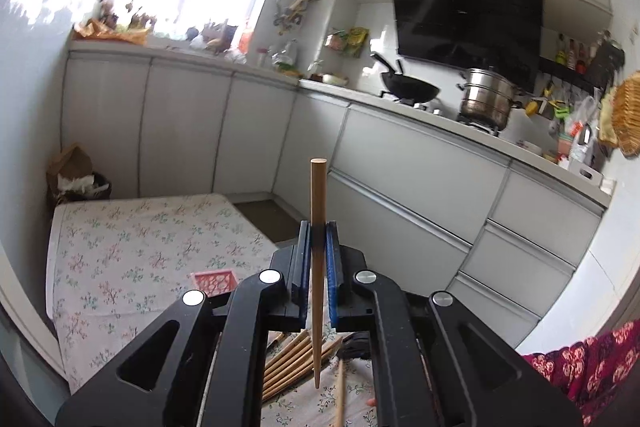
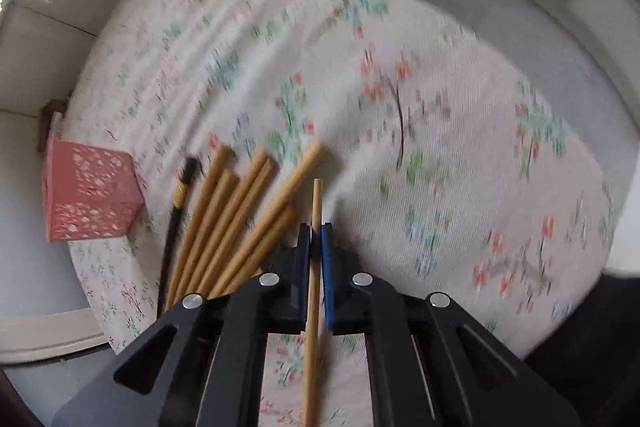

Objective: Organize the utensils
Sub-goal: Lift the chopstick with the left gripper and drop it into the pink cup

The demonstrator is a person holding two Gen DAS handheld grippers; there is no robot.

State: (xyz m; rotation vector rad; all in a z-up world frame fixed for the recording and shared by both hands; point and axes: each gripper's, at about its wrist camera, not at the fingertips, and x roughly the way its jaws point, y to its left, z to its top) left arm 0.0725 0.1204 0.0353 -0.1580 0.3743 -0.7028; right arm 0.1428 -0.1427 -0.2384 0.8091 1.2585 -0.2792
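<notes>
My left gripper (image 1: 318, 227) is shut on a wooden chopstick (image 1: 318, 187) that stands upright, its thick end up and its tip low. It is held above the floral table (image 1: 140, 247). Below it lie several wooden chopsticks (image 1: 292, 359). My right gripper (image 2: 316, 229) is shut on another wooden chopstick (image 2: 316, 199), held just above the tablecloth (image 2: 400, 107). To its left lie several wooden chopsticks (image 2: 240, 211) and a black chopstick (image 2: 176, 215). A pink perforated holder (image 2: 88, 191) stands at the table's left edge; it also shows in the left wrist view (image 1: 214, 281).
White kitchen cabinets (image 1: 400, 163) run along the far side. On the counter stand a black wok (image 1: 408, 89) and a steel pot (image 1: 486, 95). A brown bag (image 1: 72, 171) sits on the floor in the corner. A red floral fabric (image 1: 592, 363) is at the right.
</notes>
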